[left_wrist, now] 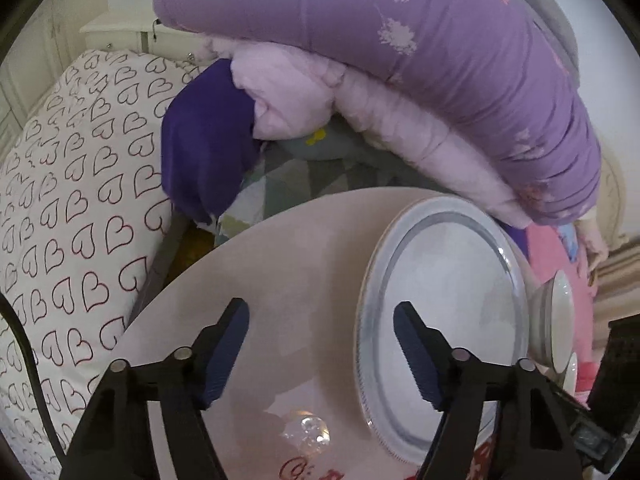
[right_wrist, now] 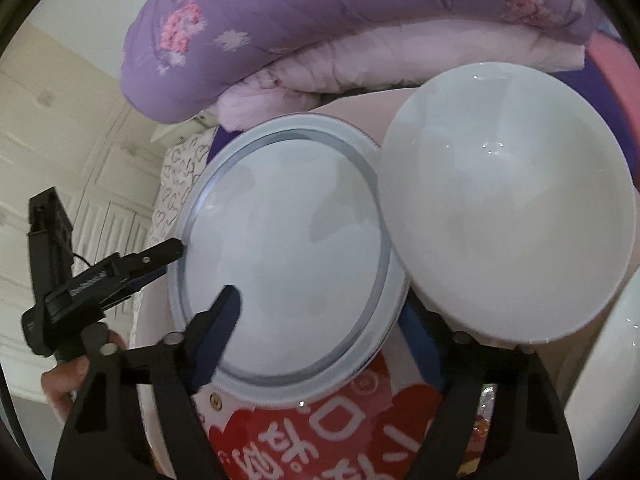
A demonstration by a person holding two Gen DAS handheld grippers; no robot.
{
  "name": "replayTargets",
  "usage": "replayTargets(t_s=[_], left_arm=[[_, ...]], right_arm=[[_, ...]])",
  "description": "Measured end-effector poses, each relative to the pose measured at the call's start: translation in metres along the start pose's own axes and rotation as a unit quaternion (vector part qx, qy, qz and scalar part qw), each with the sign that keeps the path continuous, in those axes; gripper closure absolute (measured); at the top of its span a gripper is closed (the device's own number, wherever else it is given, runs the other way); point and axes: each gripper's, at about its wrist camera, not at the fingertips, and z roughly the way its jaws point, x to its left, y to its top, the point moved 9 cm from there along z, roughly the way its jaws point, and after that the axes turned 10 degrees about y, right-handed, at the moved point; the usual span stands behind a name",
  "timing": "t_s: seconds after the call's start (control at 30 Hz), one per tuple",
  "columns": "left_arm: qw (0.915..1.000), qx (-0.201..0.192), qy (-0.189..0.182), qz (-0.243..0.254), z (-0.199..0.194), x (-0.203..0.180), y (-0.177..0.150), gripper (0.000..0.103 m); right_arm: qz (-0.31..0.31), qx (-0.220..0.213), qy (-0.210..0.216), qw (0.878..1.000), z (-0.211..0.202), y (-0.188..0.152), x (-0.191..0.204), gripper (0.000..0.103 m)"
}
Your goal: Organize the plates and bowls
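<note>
Both grippers, left gripper (left_wrist: 322,346) and right gripper (right_wrist: 320,316), straddle the empty plate's (left_wrist: 448,300) rim, jaws apart; white bowl (right_wrist: 508,208) beside it, empty.

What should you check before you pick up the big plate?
1. Left gripper straddles the plate rim: ok.
2. Left pads pressing the rim: not ok, gaps show.
3. Right gripper around the plate's near edge: ok.
4. Right far finger's contact: cannot tell, hidden under the bowl.
5. Bowl clear of the plate: not ok, it overlaps the plate's edge.
6. Plate lying flat on the table: ok.
</note>
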Motion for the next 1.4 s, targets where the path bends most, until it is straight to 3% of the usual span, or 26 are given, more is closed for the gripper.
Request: replayTargets(t_s=[0.03,0.13,0.2,0.47,0.57,0.83,0.93,1.4], left_arm=[[1.0000,0.000,0.002,0.005,0.003,-0.002,0.002,0.040],[0.9998,0.004,-0.012,0.015,0.006,-0.011,0.002,0.060],[0.9992,0.015,-0.031,0.021,0.012,-0.021,0.002,0.086],[0.9998,0.000,-0.017,0.014,0.014,-0.018,-0.001,0.084],[0.9999,-0.006,-0.010,0.009,0.008,-0.013,-0.005,0.085],[0.9998,-0.021,0.001,-0.005,-0.022,0.006,-0.026,0.086],[0.9996,-0.026,0.003,-0.014,-0.034,0.016,-0.034,0.087],[0.9989,-0.035,0.002,-0.030,-0.088,0.045,-0.095,0.089]], right_arm=[[0.004,-0.001,0.000,1.000,0.002,0.000,-0.001,0.032],[0.010,-0.015,0.002,1.000,0.003,0.003,-0.002,0.034],[0.014,-0.024,0.004,1.000,0.002,0.005,-0.004,0.037],[0.000,-0.030,0.001,1.000,-0.002,0.004,-0.010,0.066],[-0.008,-0.029,0.003,1.000,0.000,0.000,-0.006,0.071],[-0.037,-0.029,0.011,0.999,-0.001,-0.009,0.014,0.074],[-0.046,-0.024,0.014,0.999,-0.001,-0.016,0.019,0.080],[-0.085,-0.013,0.029,0.996,-0.015,-0.053,0.043,0.082]])
